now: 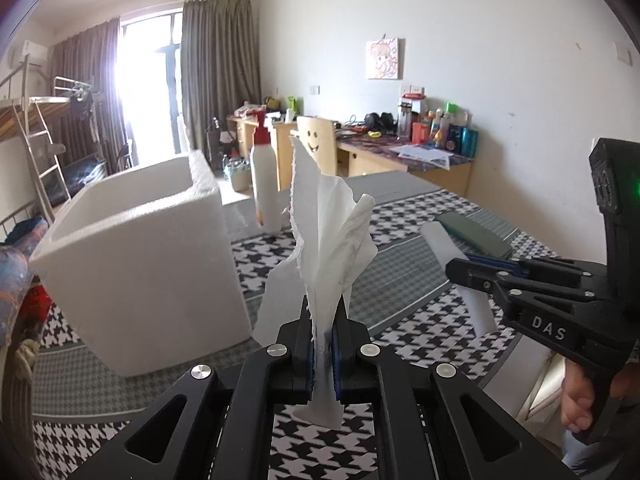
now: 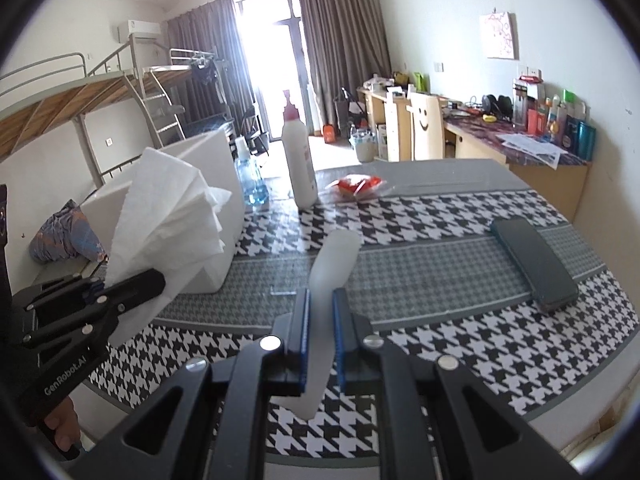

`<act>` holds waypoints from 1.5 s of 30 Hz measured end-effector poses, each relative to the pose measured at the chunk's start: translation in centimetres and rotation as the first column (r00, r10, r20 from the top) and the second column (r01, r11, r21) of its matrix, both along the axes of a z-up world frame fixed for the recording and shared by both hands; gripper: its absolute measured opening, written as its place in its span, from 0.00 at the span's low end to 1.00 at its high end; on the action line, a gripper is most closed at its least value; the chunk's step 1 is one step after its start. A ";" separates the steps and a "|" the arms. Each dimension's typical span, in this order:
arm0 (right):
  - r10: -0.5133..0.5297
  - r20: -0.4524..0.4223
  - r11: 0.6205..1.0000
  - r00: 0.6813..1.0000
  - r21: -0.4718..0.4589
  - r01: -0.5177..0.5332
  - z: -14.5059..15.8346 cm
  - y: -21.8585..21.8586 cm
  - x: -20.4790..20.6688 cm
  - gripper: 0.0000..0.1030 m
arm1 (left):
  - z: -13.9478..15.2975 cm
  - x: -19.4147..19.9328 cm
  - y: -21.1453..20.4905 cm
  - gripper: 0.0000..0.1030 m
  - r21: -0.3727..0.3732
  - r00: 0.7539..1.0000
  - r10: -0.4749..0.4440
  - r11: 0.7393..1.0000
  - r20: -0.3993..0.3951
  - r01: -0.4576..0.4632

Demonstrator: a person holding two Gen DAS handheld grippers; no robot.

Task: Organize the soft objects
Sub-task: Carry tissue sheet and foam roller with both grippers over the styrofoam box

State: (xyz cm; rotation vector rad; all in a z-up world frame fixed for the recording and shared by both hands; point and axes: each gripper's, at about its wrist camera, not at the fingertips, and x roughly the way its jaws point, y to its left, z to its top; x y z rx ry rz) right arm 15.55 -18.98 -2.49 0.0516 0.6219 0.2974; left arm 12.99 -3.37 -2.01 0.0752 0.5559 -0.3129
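Above the houndstooth table (image 2: 440, 216), the left gripper (image 1: 323, 344) is clenched on a limp, feather-light tissue (image 1: 328, 224), best pinched low; it fans upward, long axis vertical. Right of it, the right gripper (image 2: 320, 344) clasps a white roll (image 2: 334, 258) pointing away, toward the far side.

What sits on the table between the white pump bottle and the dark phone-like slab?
In the right wrist view, a red-and-white wrapper lies between the pump bottle and the dark slab, close to the bottle.
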 end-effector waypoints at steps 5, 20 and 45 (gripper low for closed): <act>0.008 0.024 1.000 1.000 0.001 -0.008 0.9 0.0 0.0 0.13 | 1.1 0.0 -0.3 0.07 0.004 1.000 -0.001 1.000 0.031 0.001; 0.017 0.102 1.000 0.995 0.010 -0.018 3.6 0.0 0.4 0.13 | 3.5 0.8 -0.5 0.07 -0.004 0.996 0.006 1.000 0.089 -0.006; 0.076 0.178 0.996 0.981 0.022 -0.081 6.6 1.8 2.5 0.13 | 5.6 3.0 0.8 0.07 -0.034 0.987 0.079 0.997 0.141 -0.075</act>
